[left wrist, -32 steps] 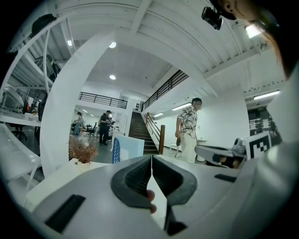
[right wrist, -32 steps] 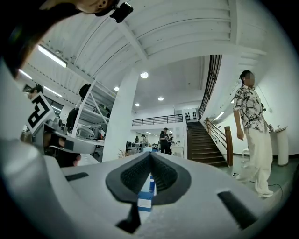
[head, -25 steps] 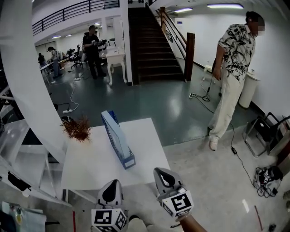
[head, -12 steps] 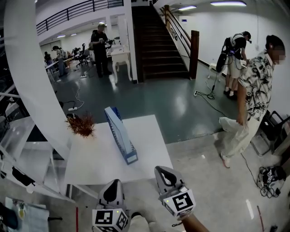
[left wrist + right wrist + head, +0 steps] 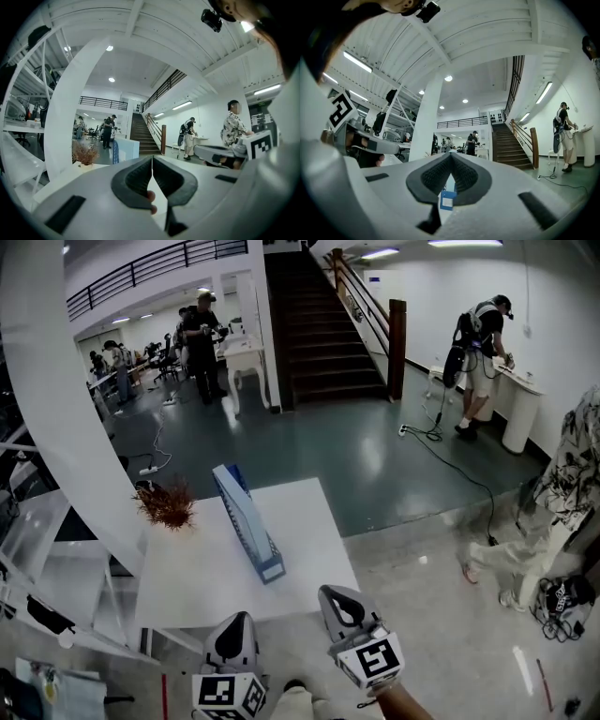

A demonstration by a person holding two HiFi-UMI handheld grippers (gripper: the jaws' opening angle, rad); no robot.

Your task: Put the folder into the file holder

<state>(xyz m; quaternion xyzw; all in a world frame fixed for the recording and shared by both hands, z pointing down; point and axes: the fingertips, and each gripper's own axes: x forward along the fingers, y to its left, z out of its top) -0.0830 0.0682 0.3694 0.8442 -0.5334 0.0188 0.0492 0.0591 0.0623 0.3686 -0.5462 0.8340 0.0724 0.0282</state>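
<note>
A blue file holder (image 5: 246, 521) stands upright on the white table (image 5: 309, 549), its open end towards the near edge. It also shows in the left gripper view (image 5: 123, 151) and, past the pads, in the right gripper view (image 5: 448, 193). I see no separate folder in any view. My left gripper (image 5: 233, 618) and right gripper (image 5: 335, 594) hover side by side just short of the table's near edge, pointing at it. The left gripper's (image 5: 152, 158) pads meet with nothing between them. My right gripper (image 5: 451, 154) is likewise shut and holds nothing.
A dried reddish plant (image 5: 167, 505) sits on the table's far left. A thick white pillar (image 5: 56, 399) rises at left beside metal shelving (image 5: 37, 606). A person's legs (image 5: 525, 559) and cables (image 5: 558, 601) are on the floor at right. More people stand far off near the stairs (image 5: 319, 324).
The person in the patterned shirt has walked from the middle right to the picture's right edge. Both grippers and the file holder have stayed put.
</note>
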